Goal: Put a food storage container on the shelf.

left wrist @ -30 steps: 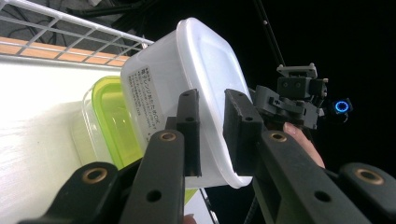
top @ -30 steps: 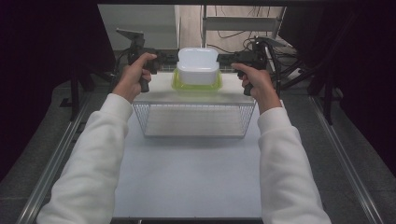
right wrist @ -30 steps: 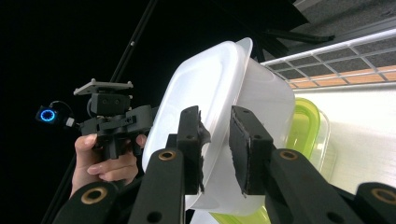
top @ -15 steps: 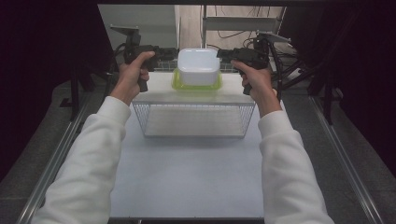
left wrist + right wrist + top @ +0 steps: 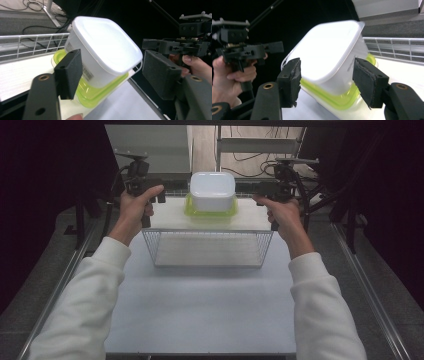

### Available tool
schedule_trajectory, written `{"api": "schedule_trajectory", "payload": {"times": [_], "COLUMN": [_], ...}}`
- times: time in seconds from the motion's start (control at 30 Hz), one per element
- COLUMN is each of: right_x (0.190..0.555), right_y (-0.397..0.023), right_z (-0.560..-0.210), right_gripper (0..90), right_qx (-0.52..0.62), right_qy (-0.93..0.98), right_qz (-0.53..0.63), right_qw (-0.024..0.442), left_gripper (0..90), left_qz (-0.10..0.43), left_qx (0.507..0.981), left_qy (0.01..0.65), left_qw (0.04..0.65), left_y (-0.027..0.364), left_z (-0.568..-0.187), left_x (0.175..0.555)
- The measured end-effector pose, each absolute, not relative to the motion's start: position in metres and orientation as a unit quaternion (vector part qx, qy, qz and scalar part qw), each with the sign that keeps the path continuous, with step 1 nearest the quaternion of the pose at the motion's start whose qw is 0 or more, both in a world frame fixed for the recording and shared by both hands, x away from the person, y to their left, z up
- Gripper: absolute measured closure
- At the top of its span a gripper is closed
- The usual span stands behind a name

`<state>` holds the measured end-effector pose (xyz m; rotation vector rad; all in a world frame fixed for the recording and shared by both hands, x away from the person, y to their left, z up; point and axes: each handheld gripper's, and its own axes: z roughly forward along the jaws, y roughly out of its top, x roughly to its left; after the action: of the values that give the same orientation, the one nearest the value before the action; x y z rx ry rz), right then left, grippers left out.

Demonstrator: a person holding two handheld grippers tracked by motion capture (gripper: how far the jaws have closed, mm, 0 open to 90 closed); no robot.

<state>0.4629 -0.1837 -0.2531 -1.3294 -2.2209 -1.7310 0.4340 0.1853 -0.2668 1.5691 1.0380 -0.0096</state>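
Note:
A white lidded tub [image 5: 212,190] stands stacked on a clear container with a lime-green lid [image 5: 211,212], at the far end of a wire basket [image 5: 207,251]. My left gripper [image 5: 156,191] hangs just left of the stack and my right gripper [image 5: 262,199] just right of it, each held in a hand. In the left gripper view the tub [image 5: 100,50] lies between the jaws of my left gripper [image 5: 115,72], its pads clear of it. My right gripper [image 5: 329,82] also frames the tub [image 5: 329,52] without touching. Both pairs of jaws have just been opening and hold nothing.
The basket rests on a pale grey tabletop [image 5: 200,310] with metal rails [image 5: 75,275] along both sides. Dark stands and cables [image 5: 325,185] crowd the back right. White-sleeved forearms [image 5: 85,290] reach in from the front.
Both hands have risen slightly and drawn outward from the stack, and both grippers' jaws have spread apart. The stacked containers have stayed in place.

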Motion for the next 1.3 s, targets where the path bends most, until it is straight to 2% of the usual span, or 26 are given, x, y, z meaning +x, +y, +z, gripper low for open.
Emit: {"api": "schedule_trajectory", "payload": {"times": [0.33, 0.73, 0.97, 1.3], "right_x": [0.440, 0.395, 0.358, 0.324], "right_y": [-0.198, -0.214, -0.226, -0.240], "right_z": [-0.269, -0.295, -0.331, -0.390], "right_gripper": [36.5, 36.3, 36.0, 35.9], "right_qx": [-0.405, -0.366, -0.349, -0.354], "right_qy": [-0.729, -0.756, -0.772, -0.796], "right_qz": [-0.552, -0.543, -0.531, -0.491], "right_qw": [0.008, -0.020, -0.018, -0.008], "left_gripper": [28.7, 28.2, 26.9, 25.8], "left_qz": [0.022, 0.059, 0.067, 0.057], "left_qx": [0.695, 0.722, 0.749, 0.773], "left_qy": [0.431, 0.410, 0.398, 0.405], "left_qw": [0.575, 0.555, 0.525, 0.486], "left_y": [0.193, 0.201, 0.196, 0.193], "left_z": [-0.282, -0.319, -0.365, -0.422], "left_x": [0.406, 0.351, 0.310, 0.279]}}
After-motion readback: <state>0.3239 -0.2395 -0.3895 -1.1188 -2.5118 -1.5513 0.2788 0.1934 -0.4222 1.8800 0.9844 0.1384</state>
